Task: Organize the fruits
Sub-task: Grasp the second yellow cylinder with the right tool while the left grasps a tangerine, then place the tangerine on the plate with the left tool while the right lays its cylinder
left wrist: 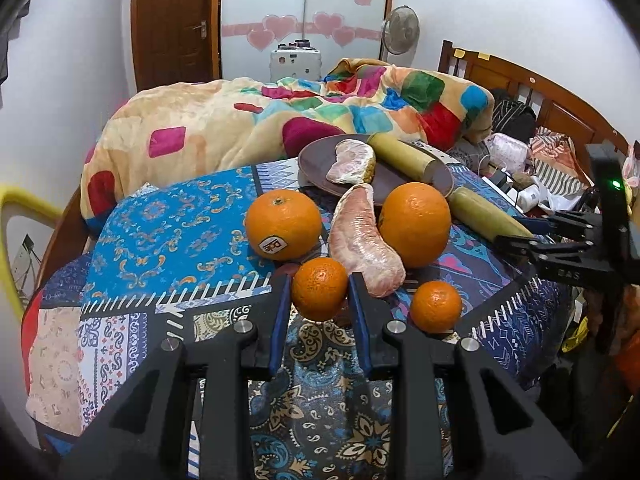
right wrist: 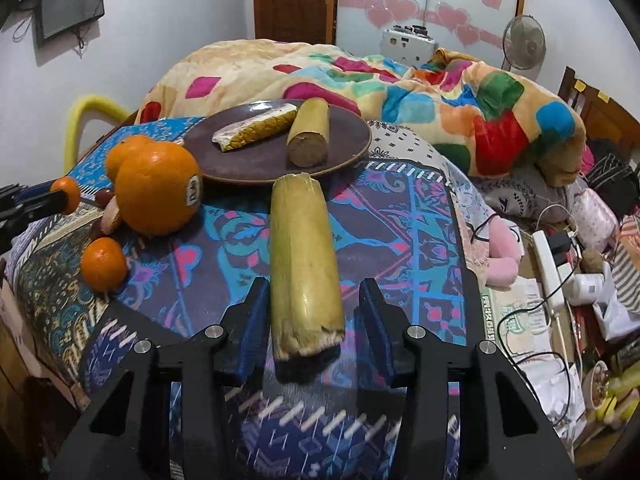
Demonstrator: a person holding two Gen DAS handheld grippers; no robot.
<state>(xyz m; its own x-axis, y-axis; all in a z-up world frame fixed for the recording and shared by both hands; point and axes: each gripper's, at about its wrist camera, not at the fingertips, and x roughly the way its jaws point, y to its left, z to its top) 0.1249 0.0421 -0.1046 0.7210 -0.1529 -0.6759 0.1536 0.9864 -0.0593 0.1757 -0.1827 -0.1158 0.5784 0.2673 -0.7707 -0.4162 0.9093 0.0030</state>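
Note:
My left gripper [left wrist: 320,292] is shut on a small mandarin [left wrist: 319,289] and holds it just above the patterned cloth. Behind it lie a peeled pomelo segment [left wrist: 362,244] and two big oranges [left wrist: 283,224] [left wrist: 415,224]; another small mandarin [left wrist: 436,306] sits to the right. A dark plate [right wrist: 256,160] at the back holds a pomelo piece [right wrist: 256,128] and a short sugarcane piece [right wrist: 308,132]. My right gripper [right wrist: 312,312] is open, its fingers on either side of a long yellow sugarcane piece [right wrist: 304,268] lying on the cloth, not touching it.
The fruits rest on a table covered by a blue patterned cloth [left wrist: 168,224]. A bed with a colourful quilt [left wrist: 248,120] lies behind. A yellow chair back [left wrist: 16,216] stands at the left. Cables, a power strip [right wrist: 548,264] and clutter fill the right side.

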